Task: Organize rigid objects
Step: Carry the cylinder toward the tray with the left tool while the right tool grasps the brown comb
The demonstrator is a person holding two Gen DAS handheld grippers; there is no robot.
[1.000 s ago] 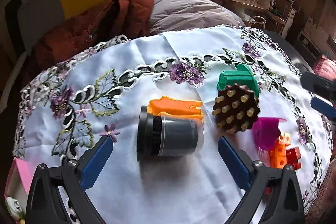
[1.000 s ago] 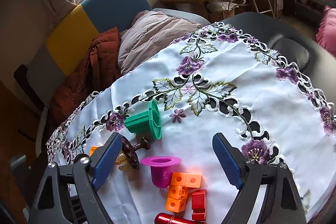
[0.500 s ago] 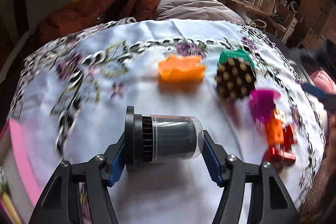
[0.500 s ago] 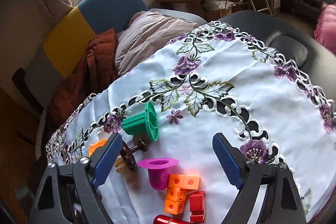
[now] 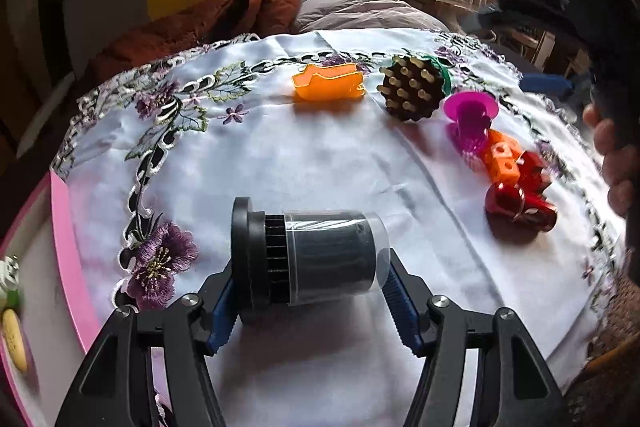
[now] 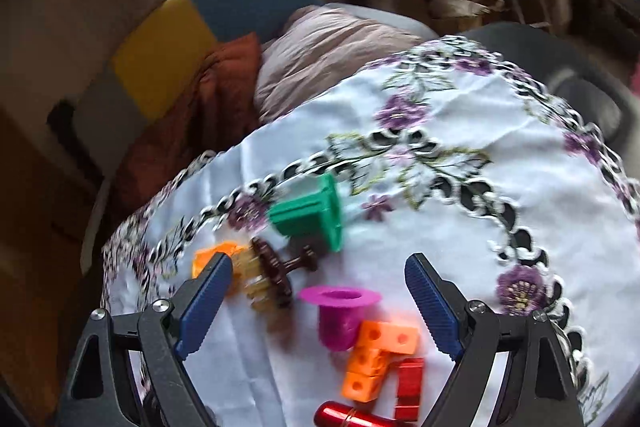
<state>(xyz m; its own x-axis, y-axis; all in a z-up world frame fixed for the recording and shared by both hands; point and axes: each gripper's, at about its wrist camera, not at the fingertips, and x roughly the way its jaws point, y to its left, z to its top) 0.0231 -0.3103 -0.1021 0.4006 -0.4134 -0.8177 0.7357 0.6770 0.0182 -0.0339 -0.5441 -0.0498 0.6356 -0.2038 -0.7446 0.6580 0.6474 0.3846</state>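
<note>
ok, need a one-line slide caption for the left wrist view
Left gripper clamps a black cylinder endwise above the embroidered tablecloth; the other toys lie grouped toward the far right.

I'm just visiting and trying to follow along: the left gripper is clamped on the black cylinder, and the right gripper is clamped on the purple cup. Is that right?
Not quite. The left gripper does clamp the black cylinder, but the right gripper holds nothing: its jaws stand wide apart, with the purple cup standing on the tablecloth between them, untouched. The right wrist view shows this.
</note>
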